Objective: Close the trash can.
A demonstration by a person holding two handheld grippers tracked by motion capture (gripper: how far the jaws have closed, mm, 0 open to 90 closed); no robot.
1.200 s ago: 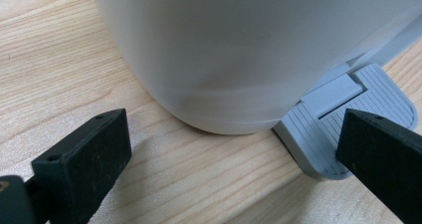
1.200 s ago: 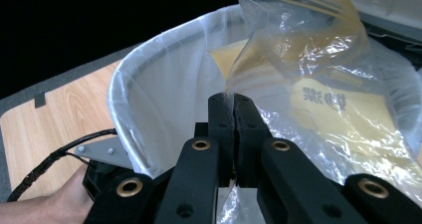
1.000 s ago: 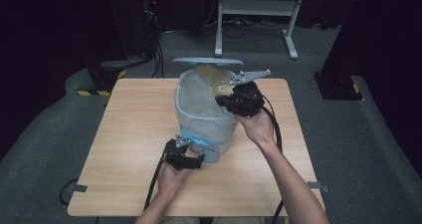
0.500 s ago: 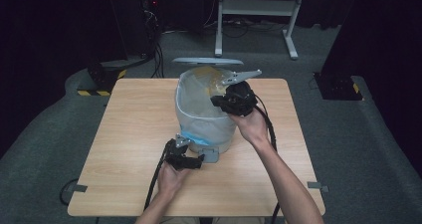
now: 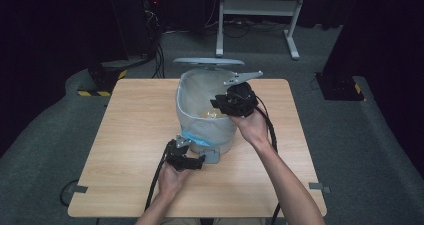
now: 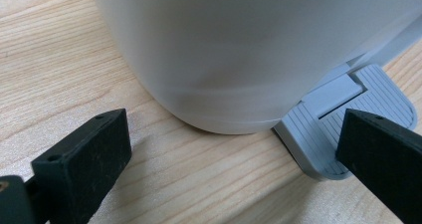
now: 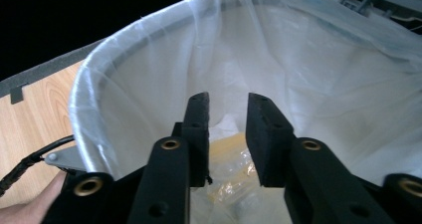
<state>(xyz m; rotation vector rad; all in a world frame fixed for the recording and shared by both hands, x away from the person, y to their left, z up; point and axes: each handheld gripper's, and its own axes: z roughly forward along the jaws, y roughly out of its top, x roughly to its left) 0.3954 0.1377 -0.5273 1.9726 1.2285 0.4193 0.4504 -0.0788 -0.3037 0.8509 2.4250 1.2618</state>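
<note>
Fingers of your left gripper stand wide apart just above the counter, one finger on bare wood and the other over the grey ribbed pedal at the foot of the bin. Fingers of your right gripper are parted by a narrow gap with nothing between them, and they point down into the mouth of the bin.

Largest in the scene is the wooden counter, seen from above against a dark floor. At its middle, toward the far edge, stands the pale pedal bin, lined with a thin translucent bag folded over the rim. Its lid stands open at the far side. Crumpled yellowish wrapping lies at the bottom of the bag, below your right gripper's fingers.

Your right hand holds its gripper over the right part of the bin's opening, the grey three-cornered plate on top of it. Your left hand holds its gripper low at the near side of the bin, close against the pedal, with the cable trailing back toward the near edge of the counter.

A strip of blue shows on the bin's near wall just above the pedal. In the left gripper view the bin's rounded white wall rises just beyond the fingers, and whether the right-hand finger touches the pedal cannot be told.
</note>
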